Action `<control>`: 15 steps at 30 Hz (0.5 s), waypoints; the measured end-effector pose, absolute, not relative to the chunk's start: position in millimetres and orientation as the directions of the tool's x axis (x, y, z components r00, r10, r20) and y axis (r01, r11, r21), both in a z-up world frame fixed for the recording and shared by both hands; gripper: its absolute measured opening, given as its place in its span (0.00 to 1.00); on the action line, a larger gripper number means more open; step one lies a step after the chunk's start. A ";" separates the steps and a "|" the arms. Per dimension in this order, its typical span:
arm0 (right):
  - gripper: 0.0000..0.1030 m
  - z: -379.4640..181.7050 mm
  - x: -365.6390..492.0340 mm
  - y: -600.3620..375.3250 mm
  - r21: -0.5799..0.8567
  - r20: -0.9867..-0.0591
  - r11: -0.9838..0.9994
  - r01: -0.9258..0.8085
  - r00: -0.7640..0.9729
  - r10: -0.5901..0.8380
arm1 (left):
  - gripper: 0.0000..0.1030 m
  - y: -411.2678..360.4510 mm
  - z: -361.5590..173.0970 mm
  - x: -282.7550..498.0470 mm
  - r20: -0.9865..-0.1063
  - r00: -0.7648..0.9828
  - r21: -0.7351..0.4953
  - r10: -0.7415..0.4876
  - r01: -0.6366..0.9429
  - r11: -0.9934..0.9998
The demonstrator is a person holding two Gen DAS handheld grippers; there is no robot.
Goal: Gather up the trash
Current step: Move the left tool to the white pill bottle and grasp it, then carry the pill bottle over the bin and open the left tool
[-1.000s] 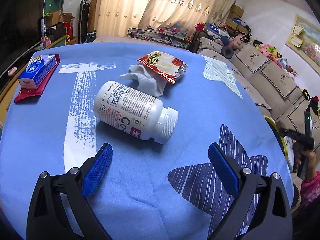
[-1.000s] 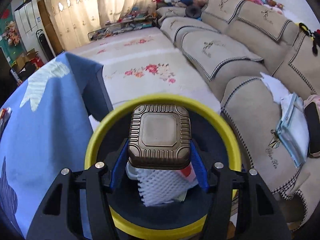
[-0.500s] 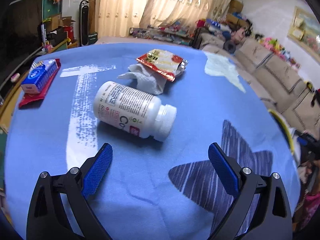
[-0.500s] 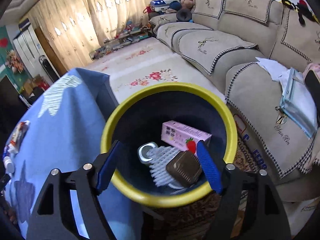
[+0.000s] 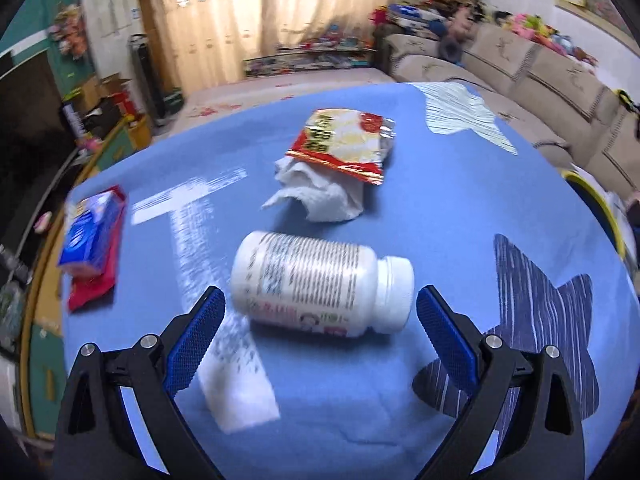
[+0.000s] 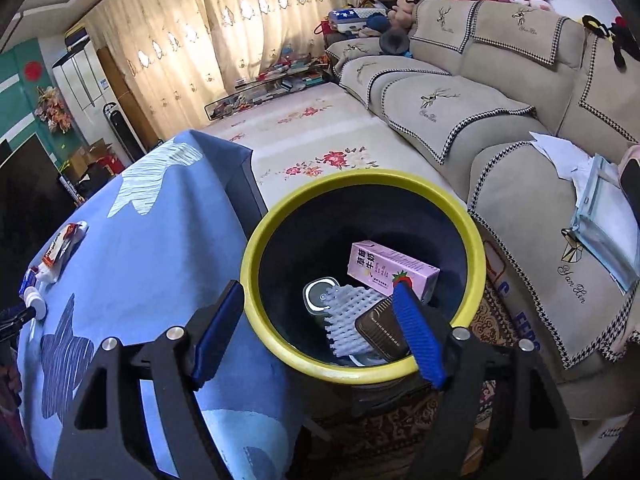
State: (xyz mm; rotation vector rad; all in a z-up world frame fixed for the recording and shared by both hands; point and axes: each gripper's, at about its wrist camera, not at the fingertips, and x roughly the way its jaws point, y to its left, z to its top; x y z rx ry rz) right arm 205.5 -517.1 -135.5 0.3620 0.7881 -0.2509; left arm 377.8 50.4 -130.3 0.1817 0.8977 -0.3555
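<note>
My left gripper (image 5: 318, 330) is wide open and holds nothing. The white bottle (image 5: 320, 286) lies on its side on the blue tabletop (image 5: 440, 208), just ahead, its length crossways, cap pointing right. My right gripper (image 6: 318, 330) has just opened over the yellow bin (image 6: 476, 240), empty. Left is nearer.

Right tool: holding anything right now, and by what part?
Nothing. The right tool is open and empty above the yellow-rimmed bin. Its jaws have just been opening, and the brown box lies loose inside the bin.
</note>
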 end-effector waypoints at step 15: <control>0.70 -140.8 206.2 -521.2 0.242 -0.730 0.907 0.345 0.680 -0.064 | 0.81 39.6 -128.9 388.3 -0.820 0.529 0.002 -0.217 0.381 0.924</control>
